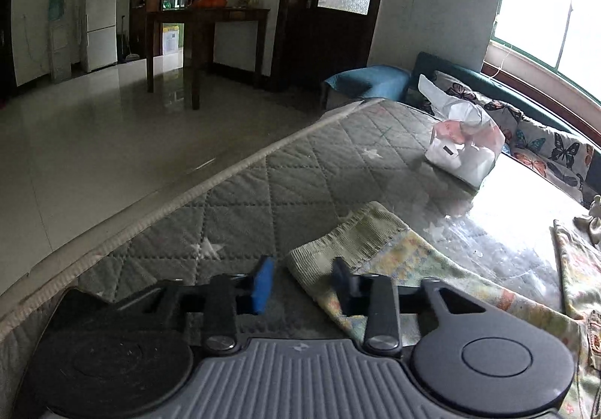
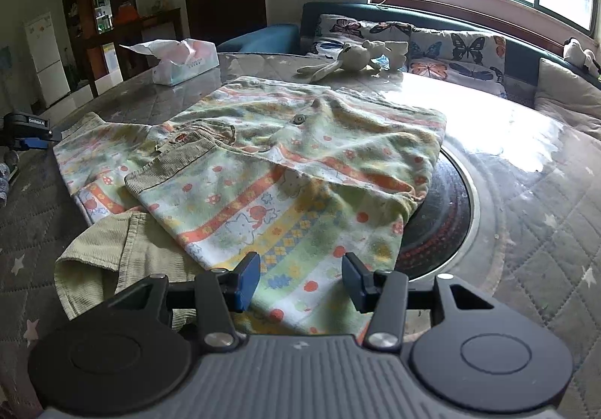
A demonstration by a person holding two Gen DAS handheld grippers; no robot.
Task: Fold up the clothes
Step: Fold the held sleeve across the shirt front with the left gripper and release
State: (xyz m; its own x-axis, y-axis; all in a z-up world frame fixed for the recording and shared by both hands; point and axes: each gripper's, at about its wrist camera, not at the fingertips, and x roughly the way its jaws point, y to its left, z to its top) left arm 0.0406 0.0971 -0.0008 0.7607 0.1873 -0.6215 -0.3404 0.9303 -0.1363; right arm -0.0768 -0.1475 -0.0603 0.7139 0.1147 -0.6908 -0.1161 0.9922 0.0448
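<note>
Right claw (image 2: 300, 278), jaws wide and empty, hovers over the near hem of a small cartoon-print cotton garment with ribbed green cuffs (image 2: 263, 171), lying partly folded and rumpled on the quilted, plastic-covered table (image 2: 544, 223). Left claw (image 1: 302, 283), also wide and empty, sits at a ribbed cuff. Risk: soft cloth sliding on the glossy cover, or a pinch catching only the top layer, skewing the fold.
</note>
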